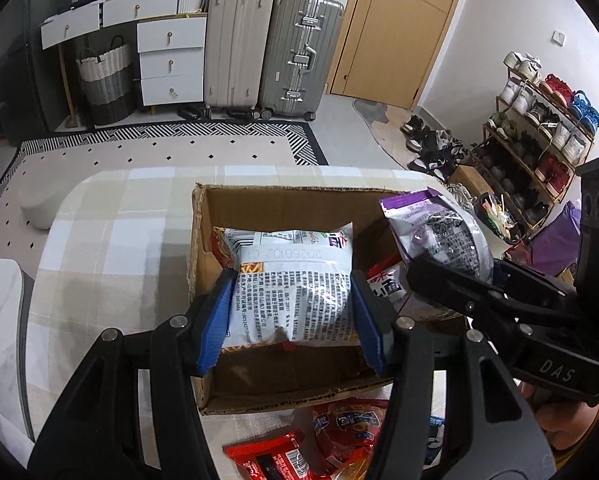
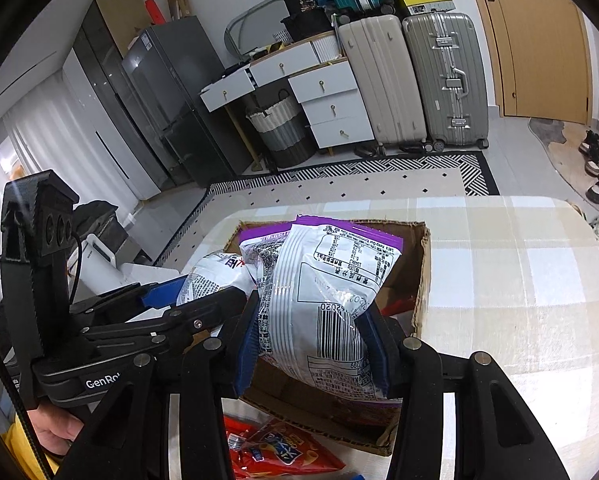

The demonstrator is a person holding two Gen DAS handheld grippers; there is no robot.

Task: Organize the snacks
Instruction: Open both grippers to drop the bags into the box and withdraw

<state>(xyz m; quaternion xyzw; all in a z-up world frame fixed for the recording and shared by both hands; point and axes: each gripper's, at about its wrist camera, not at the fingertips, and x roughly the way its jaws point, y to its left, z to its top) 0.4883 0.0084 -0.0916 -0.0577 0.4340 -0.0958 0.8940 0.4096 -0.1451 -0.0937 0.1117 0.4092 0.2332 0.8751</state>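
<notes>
**Two snack bags held over a cardboard box**

Left wrist view: The left gripper (image 1: 293, 300) has black arms and blue ribbed pads. Its jaws squeeze a white snack bag (image 1: 295, 280) from both sides. The bag is shiny, crinkly plastic with small black print and an orange noodle picture. It hangs over the open brown cardboard box (image 1: 259, 204), which has rough, torn edges. The box sits on a table with a soft checked cloth (image 1: 111, 248) in beige and white squares. Inside the box, at the right, lies a red and white packet (image 1: 387, 280). The right gripper (image 1: 451, 280) reaches in from the right, holding a purple and silver bag (image 1: 439, 232) above the box's right side. Shiny red packets (image 1: 339, 436) lie on the cloth, just in front of the box.

Right wrist view: The right gripper (image 2: 313, 344) pinches the puffy purple and silver bag (image 2: 331, 292) between its blue pads. A black barcode shows on the bag. The bag is over the cardboard box (image 2: 419, 280). The left gripper (image 2: 187, 292) comes in from the left, clamped on the white snack bag (image 2: 215, 276). Red packets (image 2: 275, 452) lie in front of the box.
</notes>
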